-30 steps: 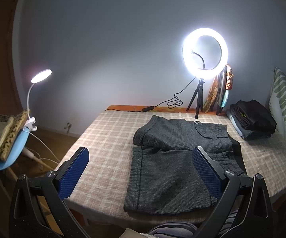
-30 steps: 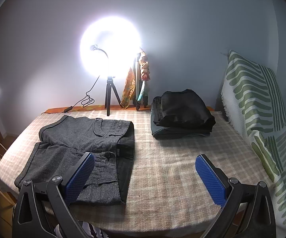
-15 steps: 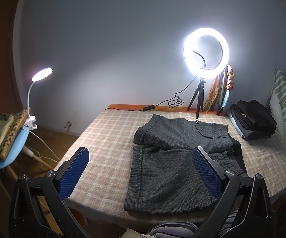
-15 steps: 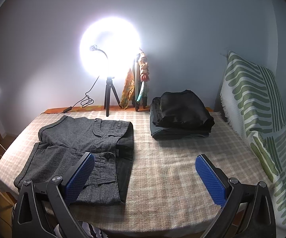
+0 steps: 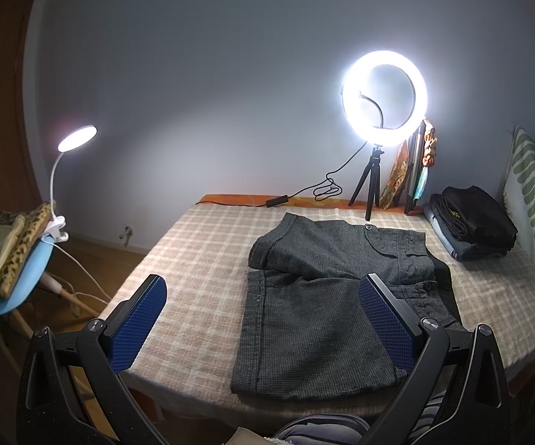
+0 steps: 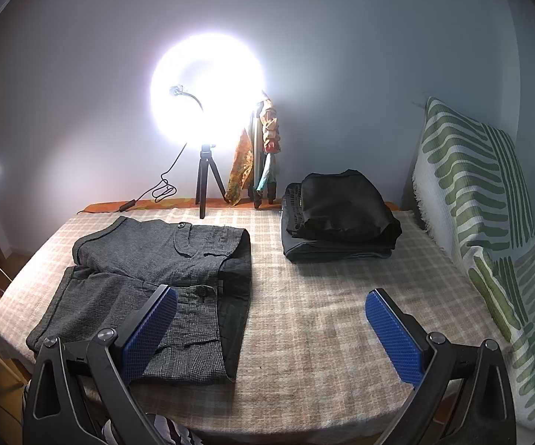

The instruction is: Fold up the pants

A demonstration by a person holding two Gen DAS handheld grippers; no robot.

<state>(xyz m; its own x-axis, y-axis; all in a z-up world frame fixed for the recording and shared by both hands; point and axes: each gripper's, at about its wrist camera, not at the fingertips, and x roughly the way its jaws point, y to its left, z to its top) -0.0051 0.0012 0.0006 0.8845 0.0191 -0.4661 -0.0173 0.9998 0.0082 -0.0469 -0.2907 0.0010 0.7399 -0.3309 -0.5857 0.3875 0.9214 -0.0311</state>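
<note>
Nothing has shifted since the earlier frames beyond a slight drift of both cameras. Left gripper (image 5: 263, 319) hangs above the near edge of the bed (image 5: 200, 259), fingers spread wide, gripping nothing. Right gripper (image 6: 271, 328) likewise stands wide apart and empty. Grey pants (image 5: 326, 296) lie flat on the checked cover, legs toward the left, waistband toward the right, untouched by either tool. Beyond them sits a stack of folded clothes (image 6: 337, 218). Farthest back, a ring light (image 5: 384, 98) on a tripod stands lit against the wall.

No text, label, brand or number can be read on anything in either view
</note>
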